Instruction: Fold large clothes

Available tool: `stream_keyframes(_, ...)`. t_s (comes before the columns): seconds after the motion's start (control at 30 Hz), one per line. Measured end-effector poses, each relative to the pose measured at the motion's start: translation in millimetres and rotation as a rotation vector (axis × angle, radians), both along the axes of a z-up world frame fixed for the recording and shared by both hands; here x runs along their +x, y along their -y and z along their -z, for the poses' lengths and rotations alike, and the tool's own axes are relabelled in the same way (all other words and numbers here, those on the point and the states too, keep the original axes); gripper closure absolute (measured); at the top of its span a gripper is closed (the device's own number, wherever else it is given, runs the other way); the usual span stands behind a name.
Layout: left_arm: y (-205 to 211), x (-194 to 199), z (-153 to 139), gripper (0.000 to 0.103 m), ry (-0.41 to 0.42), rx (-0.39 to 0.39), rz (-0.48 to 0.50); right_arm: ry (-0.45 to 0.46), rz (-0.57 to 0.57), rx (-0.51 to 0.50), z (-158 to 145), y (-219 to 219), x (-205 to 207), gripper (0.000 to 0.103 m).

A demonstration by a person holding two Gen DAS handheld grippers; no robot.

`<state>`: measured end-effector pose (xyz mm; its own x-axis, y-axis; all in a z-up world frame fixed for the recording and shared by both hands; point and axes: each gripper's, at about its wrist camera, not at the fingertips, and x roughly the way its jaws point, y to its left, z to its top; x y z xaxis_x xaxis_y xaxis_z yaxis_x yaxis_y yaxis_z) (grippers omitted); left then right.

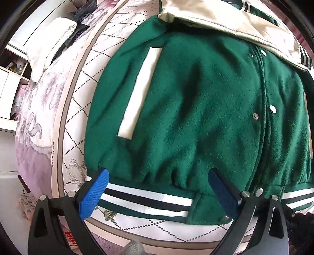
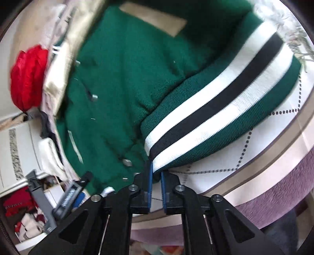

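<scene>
**Green varsity jacket on the bed, one corner pinched**

Right at the near edge of the bed, over the striped hem [image 1: 145, 198], hovered the left gripper [image 1: 157, 193] with blue pads [image 1: 94, 194] spread wide apart, nothing between them. Looked just above the ribbing, though contact with the fabric couldn't be made out for sure.

On the other side, had the right gripper [image 2: 156, 180] clamped down on the corner of the hem band [image 2: 219, 109], jaws nearly together with the white-and-black ribbing squeezed in the gap. Blurry shot there, honestly.

Beyond the hem, lay the green jacket [image 1: 196, 109] front side up across the quilted white bedspread [image 1: 82, 109], snap buttons [image 1: 272, 109] running down the placket, a long white pocket strip [image 1: 141, 92] on the chest panel. Further up, draped across the top of the body was a cream sleeve [image 1: 235, 21].

Way off at the back of the right view, sat a red bundle [image 2: 27, 76]; at the far left of the left view, a rumpled white towel [image 1: 51, 45] and a dark bag [image 1: 84, 11] on the flowered blanket [image 1: 37, 109].
</scene>
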<state>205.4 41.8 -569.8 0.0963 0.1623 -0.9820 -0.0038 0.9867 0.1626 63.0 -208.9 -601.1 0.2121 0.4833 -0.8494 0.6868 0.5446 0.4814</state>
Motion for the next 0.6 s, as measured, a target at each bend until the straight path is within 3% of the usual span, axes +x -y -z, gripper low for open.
stream_keyframes(0.03,1,1,-2,0.000,0.006,-0.002,0.006,-0.029,0.002,0.010,5,4,0,0.084)
stream_keyframes(0.07,2,1,-3,0.000,0.013,0.003,0.011,-0.051,0.011,0.033,10,9,-1,0.071)
stream_keyframes(0.1,8,-3,-6,0.000,0.018,0.008,0.016,-0.067,0.027,0.059,15,15,-3,0.047)
stream_keyframes(0.13,9,-3,-7,0.000,0.022,0.009,0.022,-0.074,0.054,0.074,19,20,-6,0.037)
stream_keyframes(0.17,11,-3,-9,0.000,0.025,0.011,0.024,-0.064,0.088,0.088,22,24,-9,0.031)
stream_keyframes(0.23,12,-1,-11,0.000,0.029,0.014,0.020,-0.056,0.157,0.125,32,31,-14,0.030)
stream_keyframes(0.27,12,0,-12,0.000,0.033,0.016,0.020,-0.036,0.207,0.144,34,34,-17,0.033)
stream_keyframes(0.3,11,1,-14,0.000,0.039,0.027,0.023,-0.005,0.246,0.152,32,34,-18,0.070)
stream_keyframes(0.33,9,2,-15,0.000,0.045,0.037,0.027,0.039,0.286,0.144,28,34,-20,0.086)
stream_keyframes(0.4,4,4,-20,0.000,0.051,0.041,0.030,0.046,0.301,0.110,22,32,-22,0.094)
stream_keyframes(0.47,0,3,-31,0.000,0.069,0.033,0.027,0.088,0.299,0.084,0,26,-24,0.095)
stream_keyframes(0.53,-2,2,-39,0.000,0.085,0.042,0.031,0.135,0.238,0.066,-23,16,-21,0.096)
stream_keyframes(0.6,0,2,-41,0.000,0.091,0.069,0.054,0.137,0.138,0.057,-26,2,-20,0.096)
